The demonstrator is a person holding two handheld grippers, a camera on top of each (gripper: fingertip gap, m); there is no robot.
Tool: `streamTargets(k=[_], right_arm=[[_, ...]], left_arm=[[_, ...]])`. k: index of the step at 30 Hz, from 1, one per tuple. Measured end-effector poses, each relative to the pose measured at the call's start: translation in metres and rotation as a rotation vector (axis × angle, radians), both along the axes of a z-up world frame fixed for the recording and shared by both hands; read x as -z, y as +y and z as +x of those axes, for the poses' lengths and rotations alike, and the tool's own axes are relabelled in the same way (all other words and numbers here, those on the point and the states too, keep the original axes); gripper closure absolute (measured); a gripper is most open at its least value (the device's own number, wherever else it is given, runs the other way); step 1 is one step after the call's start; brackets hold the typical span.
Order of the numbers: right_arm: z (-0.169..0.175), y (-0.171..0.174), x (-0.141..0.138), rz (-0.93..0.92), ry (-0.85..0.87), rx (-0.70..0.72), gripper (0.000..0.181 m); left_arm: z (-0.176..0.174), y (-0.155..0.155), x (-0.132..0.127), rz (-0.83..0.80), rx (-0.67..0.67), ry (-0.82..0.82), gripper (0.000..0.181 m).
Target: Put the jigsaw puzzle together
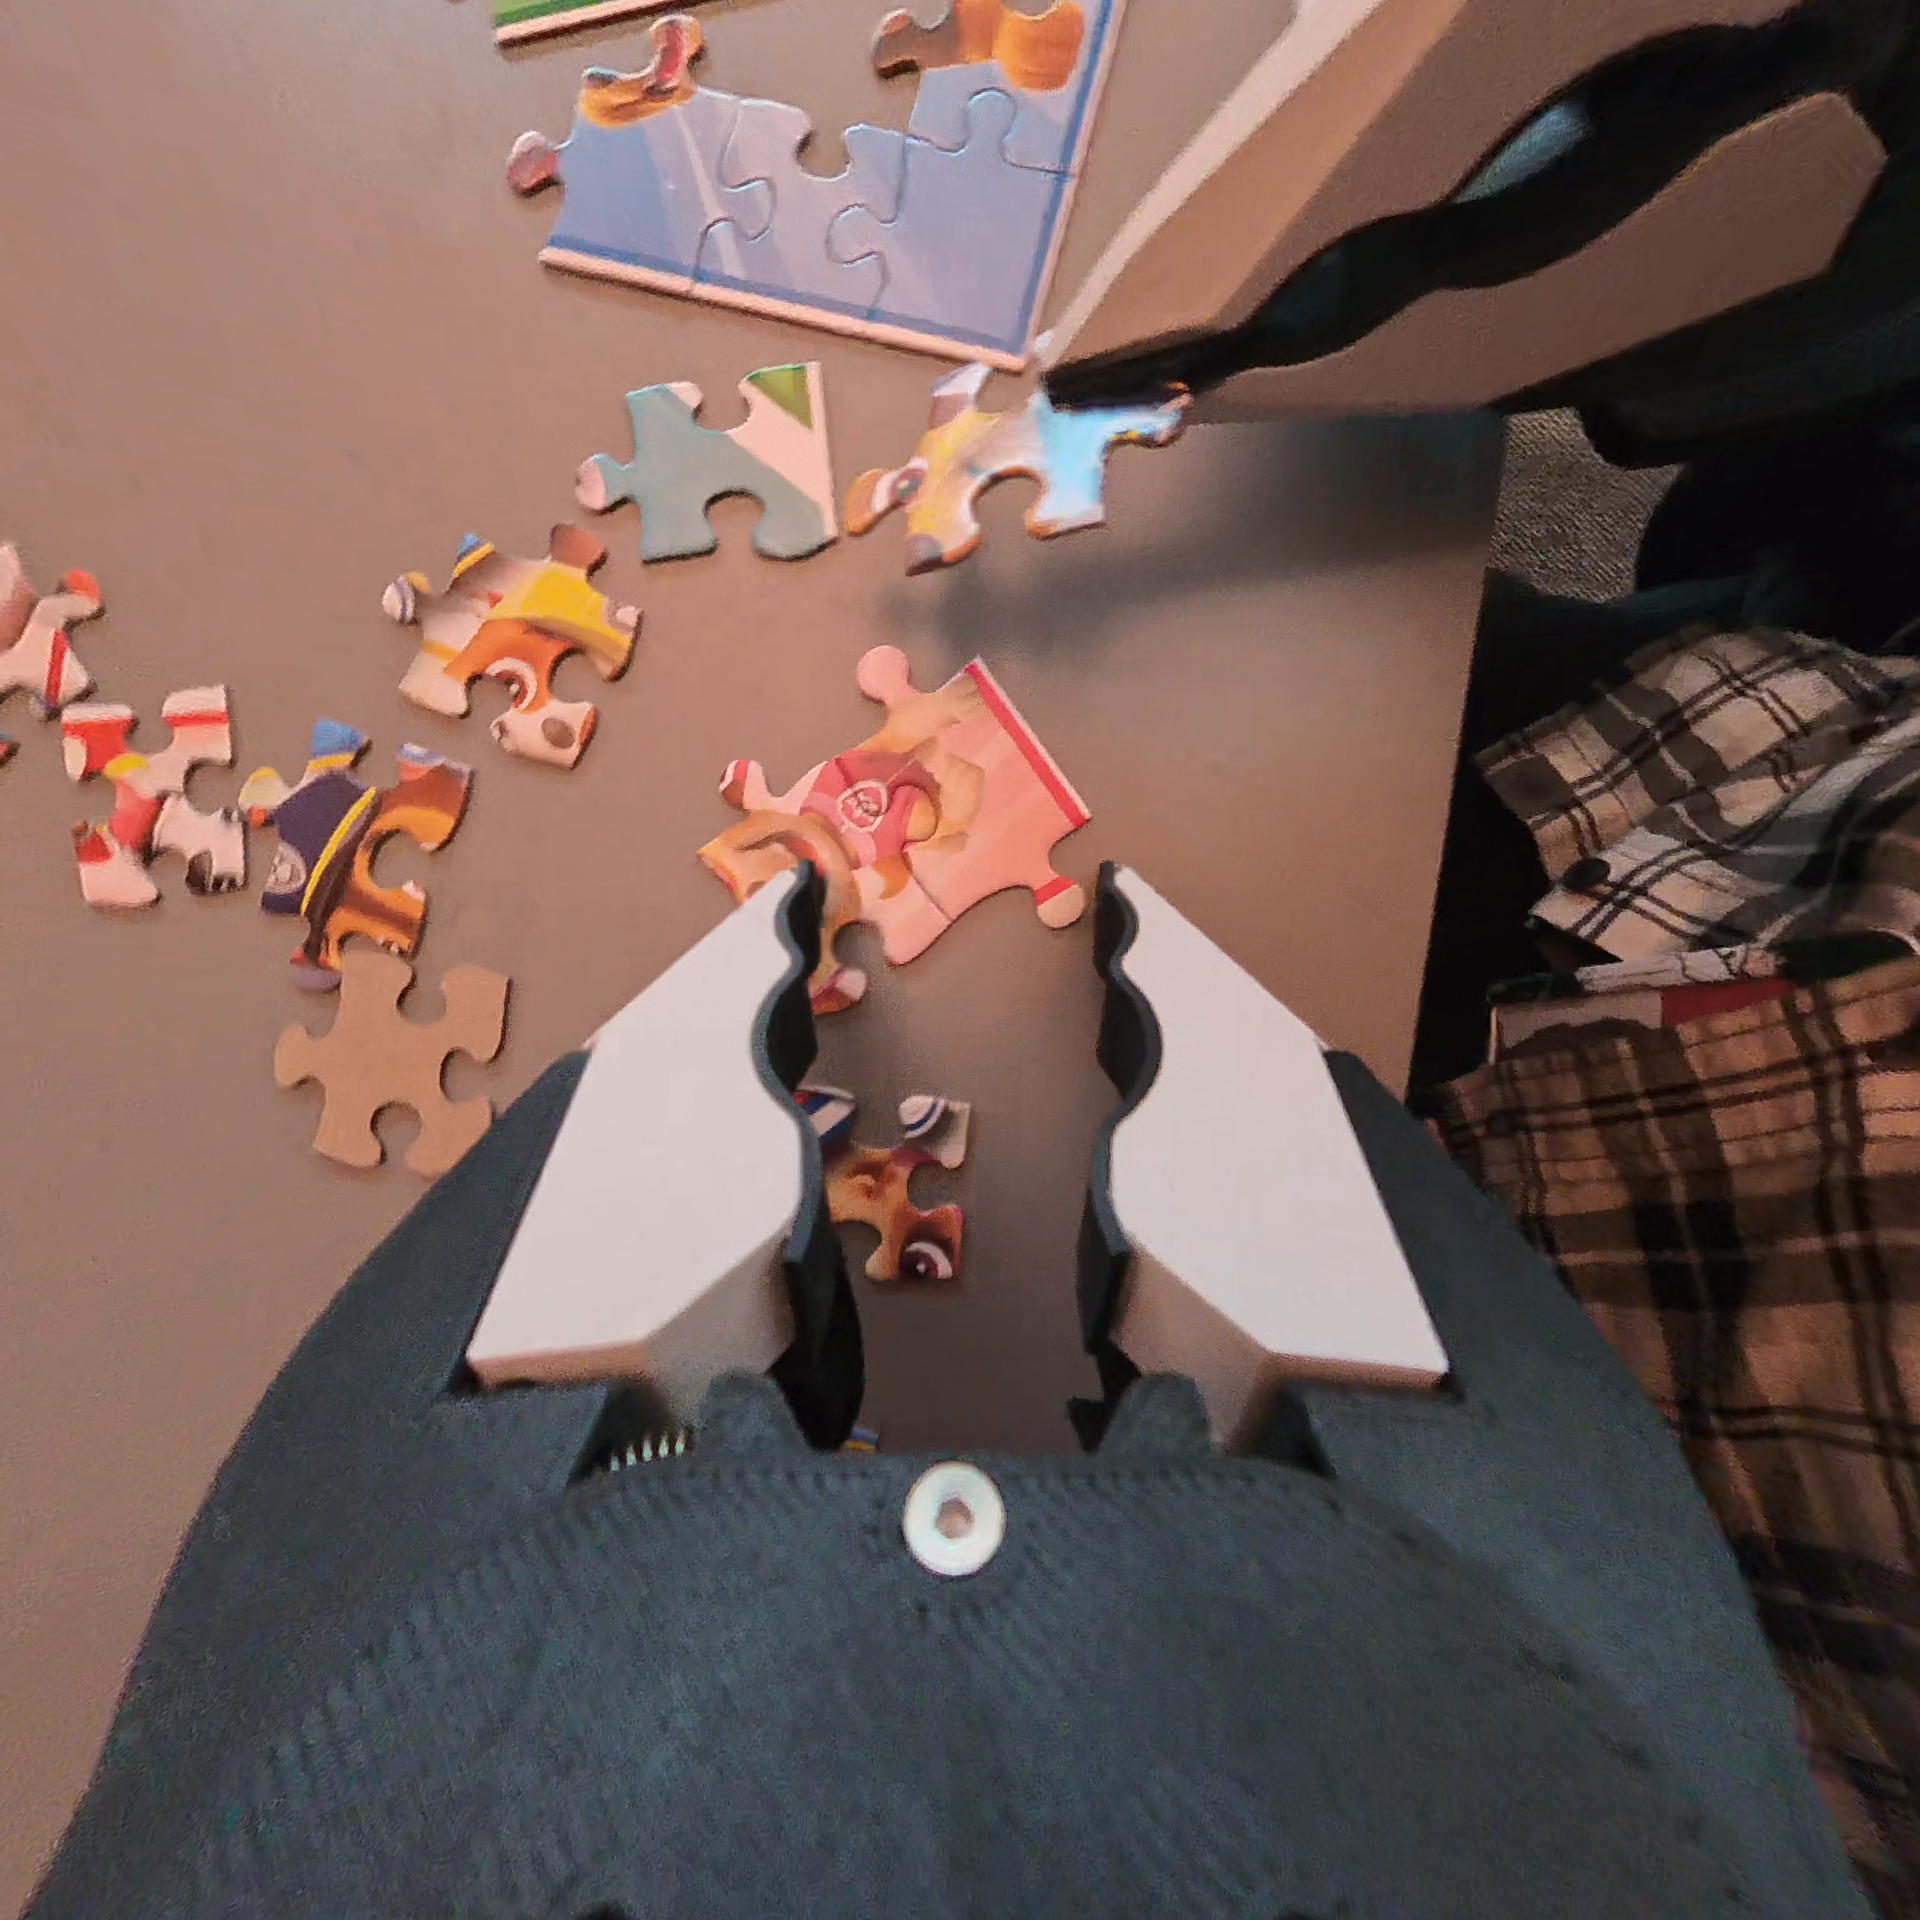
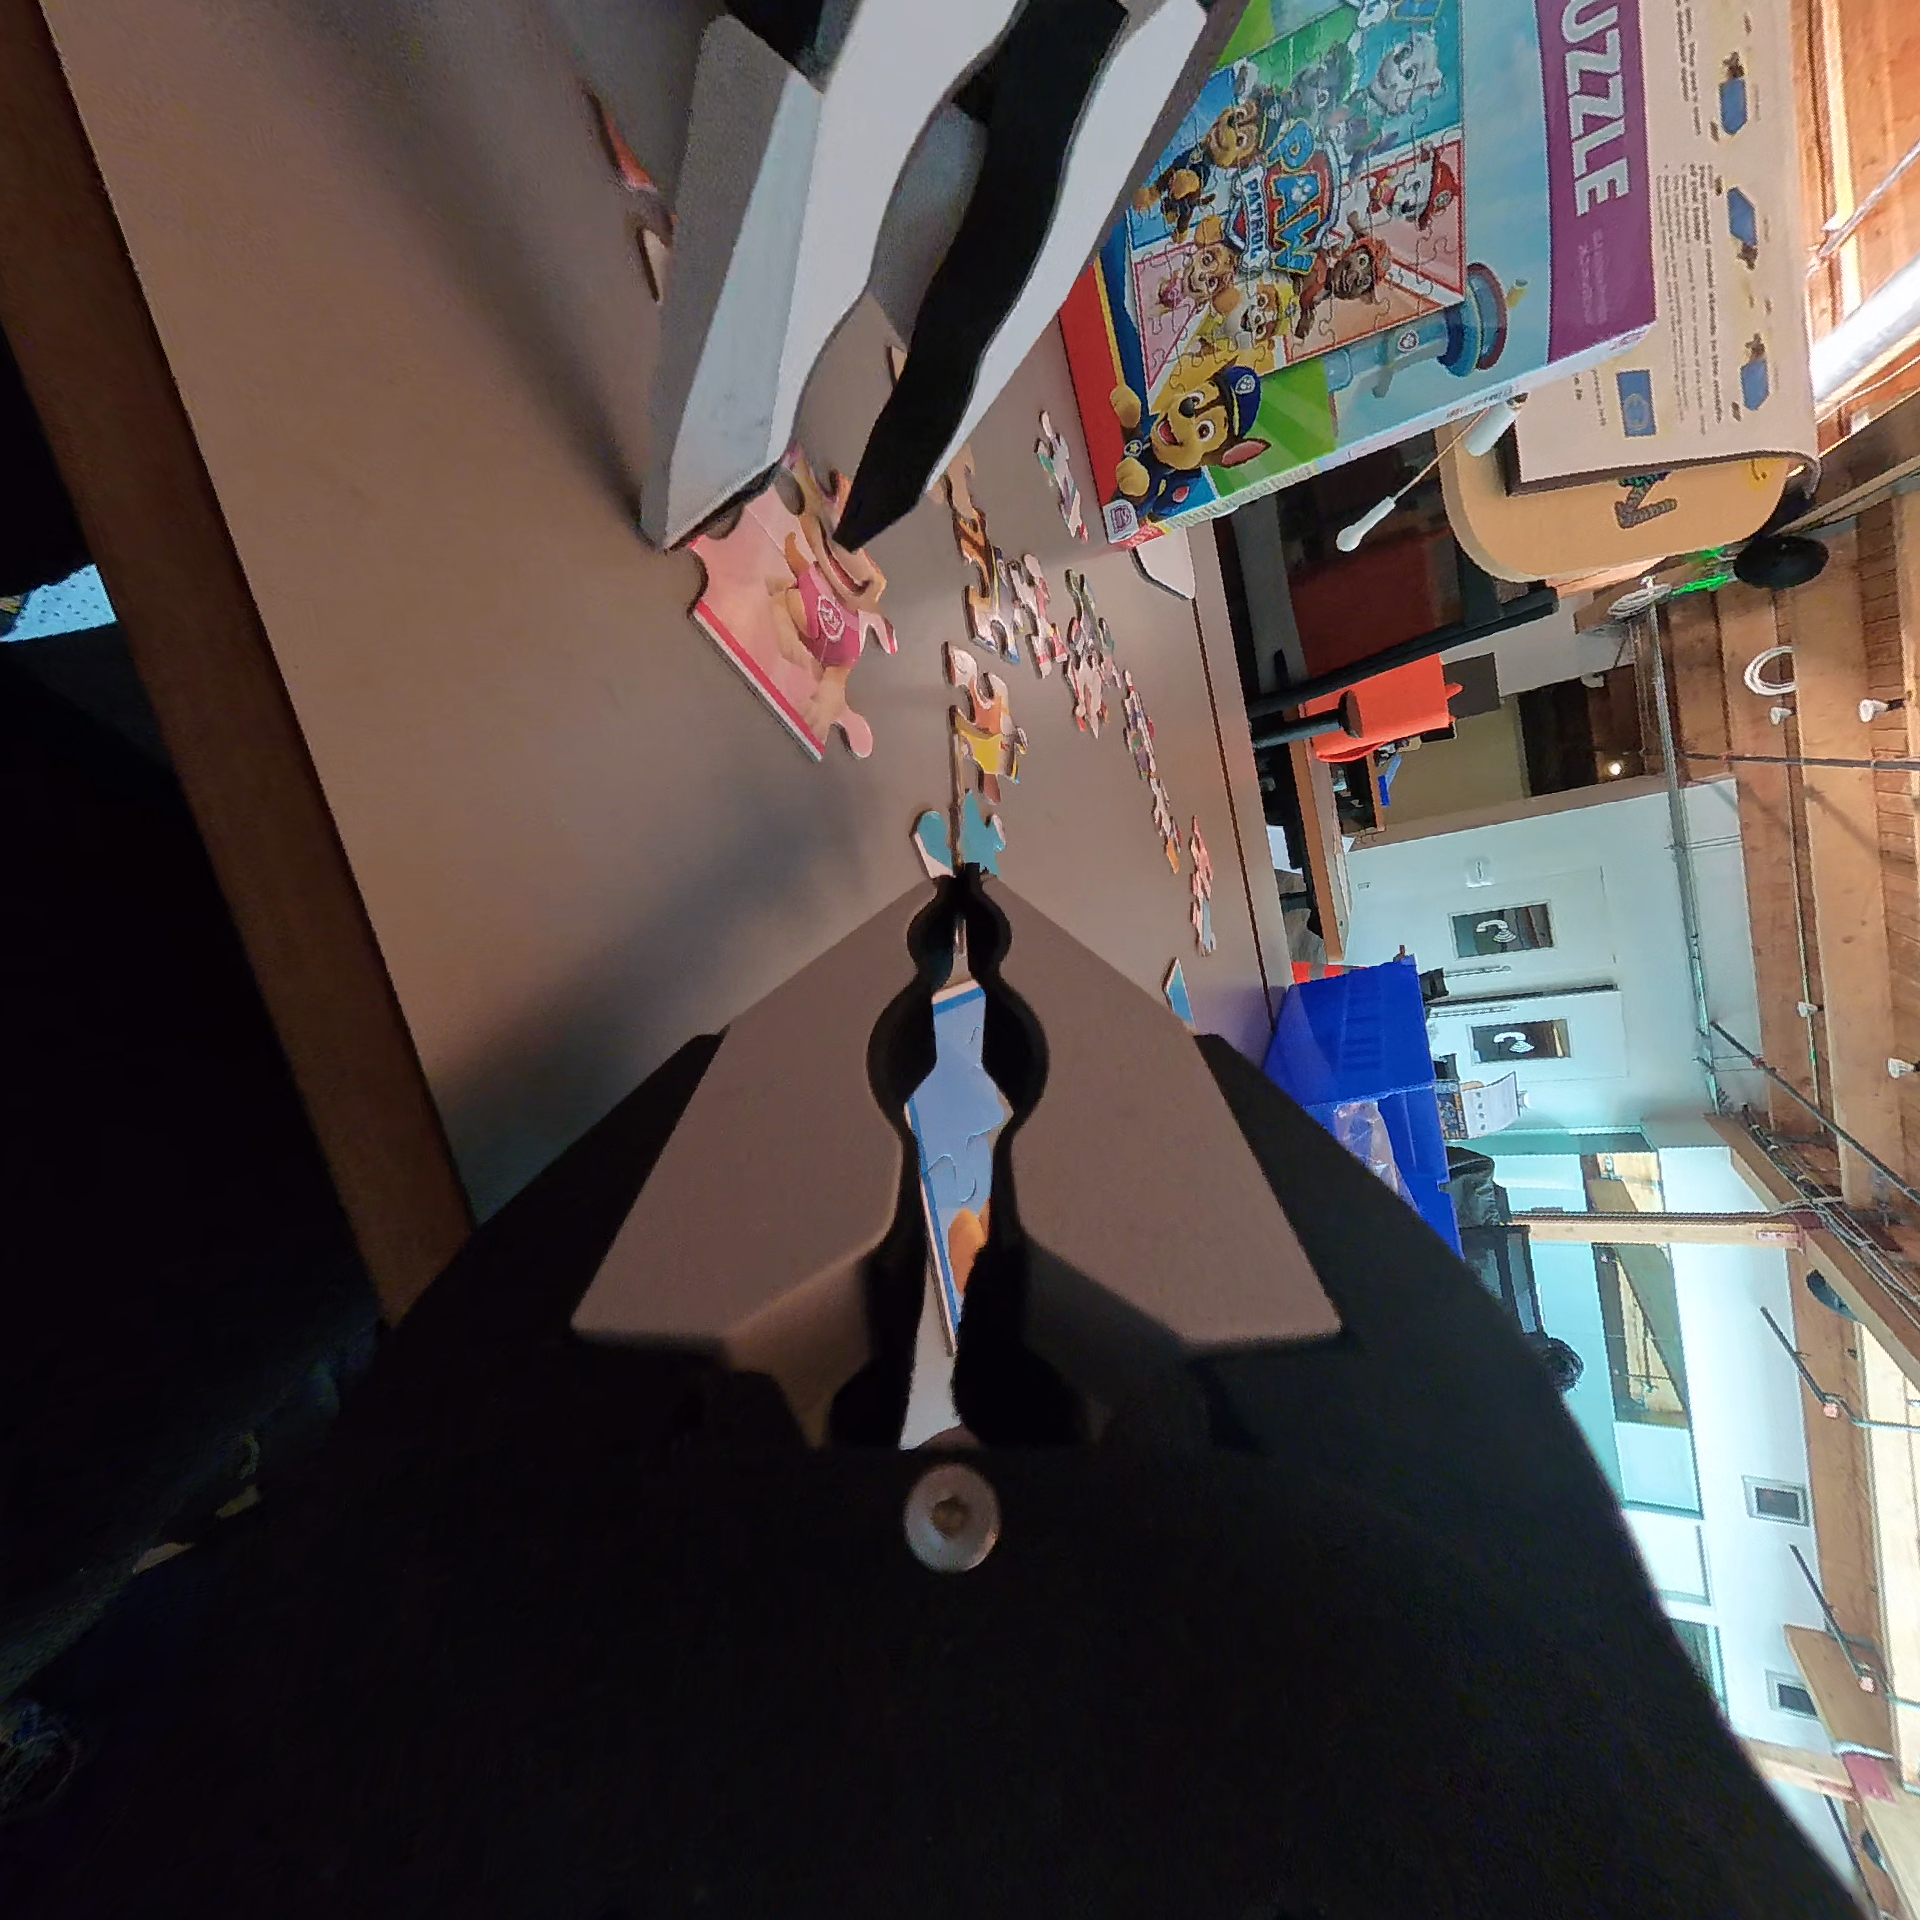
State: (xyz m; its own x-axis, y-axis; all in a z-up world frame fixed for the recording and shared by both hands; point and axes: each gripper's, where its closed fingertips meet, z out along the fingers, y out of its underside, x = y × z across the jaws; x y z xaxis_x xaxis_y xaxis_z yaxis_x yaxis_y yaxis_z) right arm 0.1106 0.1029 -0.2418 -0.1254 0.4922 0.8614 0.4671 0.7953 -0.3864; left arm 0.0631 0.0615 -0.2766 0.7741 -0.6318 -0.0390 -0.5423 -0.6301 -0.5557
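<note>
A joined blue section of the puzzle [image 1: 831, 197] lies at the far side of the brown table [image 1: 1247, 675]. My right gripper [image 1: 1070, 384] comes in from the upper right, shut on a yellow and blue piece [image 1: 987, 468], which it holds by one tab just above the table. My left gripper [image 1: 951, 894] is open and empty, its fingertips over the near edge of a pink joined pair of pieces [image 1: 914, 821]. In the right wrist view my right gripper [image 2: 961, 883] is pinched shut, and my left gripper [image 2: 769, 520] hangs open over the pink pair [image 2: 800, 623].
Loose pieces lie to the left: a teal one [image 1: 717, 478], an orange pup one [image 1: 509, 644], a face-down brown one [image 1: 395, 1060], and a small one [image 1: 904, 1184] between my left fingers. The table edge [image 1: 1455, 831] runs on the right beside plaid cloth [image 1: 1714, 1039]. The puzzle box [image 2: 1351, 239] stands at the back. My hands' fingertips stand some 8 cm from each other.
</note>
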Motion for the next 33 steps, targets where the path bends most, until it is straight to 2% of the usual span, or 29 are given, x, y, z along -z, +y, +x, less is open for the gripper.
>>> streamTargets(k=[2,8,12,14,17,27,30,33], right_arm=[[0.0,0.001,-0.001,-0.002,0.003,0.001,0.181],[0.0,0.004,-0.004,-0.004,0.007,0.001,0.181],[0.0,0.01,-0.009,-0.001,0.013,0.01,0.181],[-0.001,0.015,-0.01,0.003,0.006,0.013,0.181],[-0.005,0.023,-0.013,0.02,-0.005,0.015,0.181],[-0.021,0.033,-0.018,0.082,-0.028,-0.021,0.181],[-0.021,0.031,-0.018,0.085,-0.023,-0.023,0.181],[-0.018,0.03,-0.016,0.082,-0.023,-0.019,0.181]], left_arm=[[0.011,-0.002,0.0,0.025,0.113,-0.011,0.138],[0.016,-0.007,0.0,0.008,0.249,0.011,0.146],[0.007,-0.002,-0.003,-0.017,0.119,-0.032,0.125],[-0.001,0.003,-0.002,-0.015,0.039,-0.033,0.121],[-0.003,0.007,-0.002,-0.027,-0.013,-0.073,0.119],[0.015,-0.003,-0.002,-0.014,0.261,-0.031,0.131],[0.007,0.004,-0.015,-0.006,0.253,-0.069,0.124],[-0.022,0.03,-0.021,0.015,0.193,-0.016,0.124]])
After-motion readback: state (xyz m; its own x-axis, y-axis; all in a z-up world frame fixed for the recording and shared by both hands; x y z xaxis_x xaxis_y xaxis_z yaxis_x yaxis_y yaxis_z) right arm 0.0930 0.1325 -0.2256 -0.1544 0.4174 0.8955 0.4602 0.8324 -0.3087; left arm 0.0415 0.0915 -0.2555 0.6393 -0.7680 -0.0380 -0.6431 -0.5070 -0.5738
